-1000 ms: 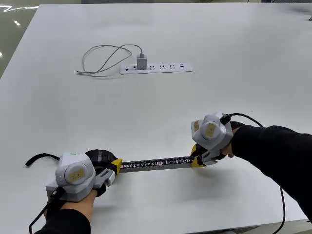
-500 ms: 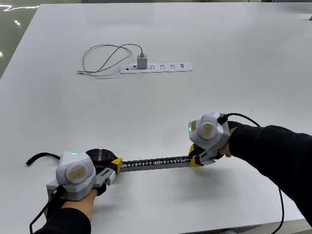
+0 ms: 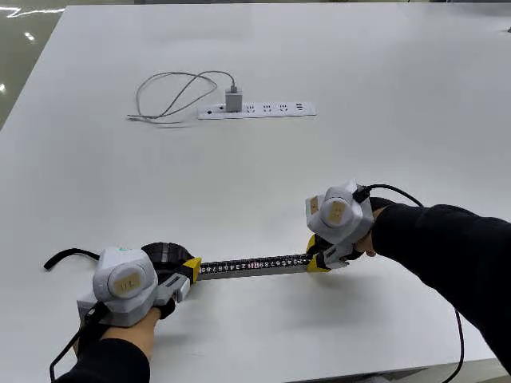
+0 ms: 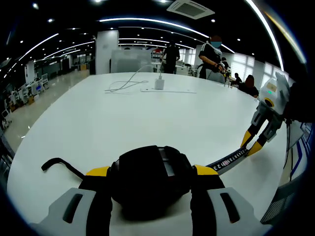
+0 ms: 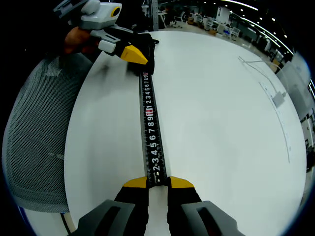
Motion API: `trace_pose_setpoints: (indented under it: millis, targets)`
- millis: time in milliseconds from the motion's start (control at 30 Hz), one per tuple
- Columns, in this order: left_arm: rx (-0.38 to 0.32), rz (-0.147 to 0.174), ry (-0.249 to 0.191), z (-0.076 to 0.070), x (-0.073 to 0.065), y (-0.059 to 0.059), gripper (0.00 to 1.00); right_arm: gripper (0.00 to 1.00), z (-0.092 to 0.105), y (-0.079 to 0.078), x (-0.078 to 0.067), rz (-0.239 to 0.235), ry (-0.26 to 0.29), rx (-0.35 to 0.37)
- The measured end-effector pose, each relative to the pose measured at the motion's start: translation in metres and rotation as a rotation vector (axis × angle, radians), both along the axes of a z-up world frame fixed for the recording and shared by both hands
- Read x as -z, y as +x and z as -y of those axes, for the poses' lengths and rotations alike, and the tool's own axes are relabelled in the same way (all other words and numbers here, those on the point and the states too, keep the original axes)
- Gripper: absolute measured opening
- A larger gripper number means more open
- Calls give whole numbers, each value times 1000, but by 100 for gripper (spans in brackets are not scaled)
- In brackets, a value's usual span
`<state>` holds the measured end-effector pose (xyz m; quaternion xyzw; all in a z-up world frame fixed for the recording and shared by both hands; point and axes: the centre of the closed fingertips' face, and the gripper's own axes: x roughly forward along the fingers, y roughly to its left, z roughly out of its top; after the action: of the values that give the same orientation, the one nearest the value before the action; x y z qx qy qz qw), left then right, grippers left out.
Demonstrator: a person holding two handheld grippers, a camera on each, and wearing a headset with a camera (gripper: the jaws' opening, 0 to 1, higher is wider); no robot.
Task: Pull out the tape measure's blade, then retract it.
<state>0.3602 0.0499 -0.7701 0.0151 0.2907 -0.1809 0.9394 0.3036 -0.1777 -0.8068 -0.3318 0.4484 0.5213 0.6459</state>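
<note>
The white worktop (image 3: 383, 96) carries a white power strip (image 3: 257, 110) at its far side, a grey adapter (image 3: 232, 101) plugged in, its cable (image 3: 152, 120) looped alongside; near the front edge lies the black tape measure (image 3: 165, 257), its blade (image 3: 251, 266) drawn out rightward, a black strap (image 3: 68, 254) trailing left.

A long white power strip (image 3: 257, 110) lies far back on the broad white tabletop (image 3: 383, 88). A small grey plug adapter (image 3: 232, 100) sits near its left end, and a thin grey cable (image 3: 172, 96) loops leftward from it. A grey mesh chair back (image 5: 39, 147) stands beside the table's edge.
</note>
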Motion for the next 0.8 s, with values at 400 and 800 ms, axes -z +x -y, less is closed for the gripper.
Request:
trace_pose_setpoints:
  millis: [400,800]
  targets:
    - [6,-5,-5,0,0,0,60,10,-4,1,0,-1,-7,-4]
    - [6,-5,-1,-1,0,1,60,10,-9,3,-1,-6,-21,11]
